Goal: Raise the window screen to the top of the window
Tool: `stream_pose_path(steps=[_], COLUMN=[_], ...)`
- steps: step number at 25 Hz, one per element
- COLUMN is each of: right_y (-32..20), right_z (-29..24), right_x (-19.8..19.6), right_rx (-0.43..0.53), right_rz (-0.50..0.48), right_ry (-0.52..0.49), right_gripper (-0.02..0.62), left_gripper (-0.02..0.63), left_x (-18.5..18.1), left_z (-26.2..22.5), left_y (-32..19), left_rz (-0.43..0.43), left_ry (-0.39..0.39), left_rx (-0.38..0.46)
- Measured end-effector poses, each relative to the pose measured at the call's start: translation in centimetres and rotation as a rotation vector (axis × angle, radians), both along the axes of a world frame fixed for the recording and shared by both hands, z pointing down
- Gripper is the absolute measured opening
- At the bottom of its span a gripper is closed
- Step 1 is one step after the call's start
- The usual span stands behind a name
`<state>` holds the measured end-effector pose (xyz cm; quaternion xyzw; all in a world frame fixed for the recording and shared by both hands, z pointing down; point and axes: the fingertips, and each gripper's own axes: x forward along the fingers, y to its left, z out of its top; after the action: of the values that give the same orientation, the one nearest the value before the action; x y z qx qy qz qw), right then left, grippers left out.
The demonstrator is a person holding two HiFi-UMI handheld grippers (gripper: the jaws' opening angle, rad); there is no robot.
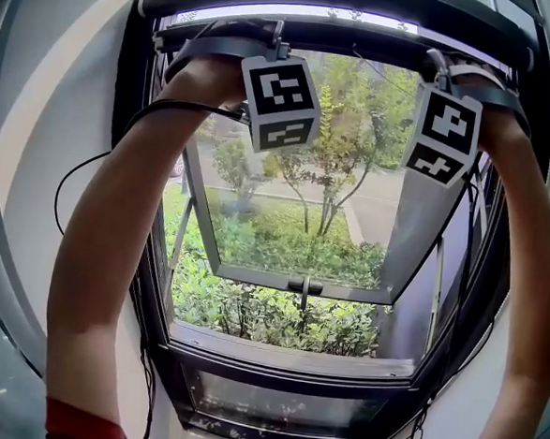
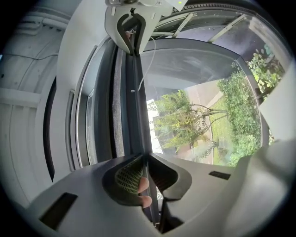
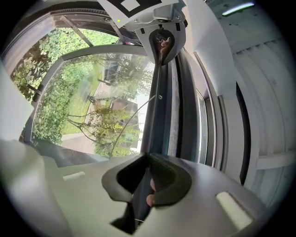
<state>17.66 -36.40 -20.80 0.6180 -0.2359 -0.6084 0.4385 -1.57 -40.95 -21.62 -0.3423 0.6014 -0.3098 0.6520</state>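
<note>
Both arms are raised. The left gripper (image 2: 144,162) is clamped narrow on the thin dark screen rail (image 2: 135,97), and the right gripper (image 3: 148,159) is pinched on the same rail toward its other end. In the head view the rail runs across just under the top of the window frame (image 1: 293,361), with a pale strip above it; I can't tell if that is a remaining gap. The opening below looks free of mesh, with the tilted-out glass sash (image 1: 303,283) and greenery (image 1: 283,243) showing sharp. I judge the raise nearly done. What's left is probably to seat the rail at the very top, if it isn't already there, then release.
</note>
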Motion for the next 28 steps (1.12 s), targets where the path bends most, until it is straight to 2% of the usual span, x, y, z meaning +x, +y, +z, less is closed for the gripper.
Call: stream_pose_path(steps=[7, 13, 23, 26, 28], right_y=[-0.1, 0.0, 0.0, 0.3, 0.5], right_z=[-2.5, -3.9, -4.5, -4.5, -4.3], right_x=[-0.3, -0.2, 0.0, -0.1, 0.0], right_rx=[0.038, 0.089, 0.11, 0.109, 0.104], right_rz=[0.017, 0.011, 0.008, -0.005, -0.019], right_ry=[0.018, 0.01, -0.021, -0.022, -0.024], right_gripper=[0.04, 0.04, 0.044, 0.074, 0.103], left_gripper=[0.044, 0.044, 0.048, 0.051, 0.079], left_x=[-0.3, -0.2, 0.0, -0.1, -0.3], left_z=[-2.3, -3.7, -4.1, -3.9, -3.7], left_y=[0.0, 0.0, 0.2, 0.5, 0.6], left_rz=[0.027, 0.034, 0.021, 0.023, 0.016], left_ry=[0.062, 0.075, 0.071, 0.075, 0.065], left_rx=[0.028, 0.04, 0.039, 0.043, 0.05])
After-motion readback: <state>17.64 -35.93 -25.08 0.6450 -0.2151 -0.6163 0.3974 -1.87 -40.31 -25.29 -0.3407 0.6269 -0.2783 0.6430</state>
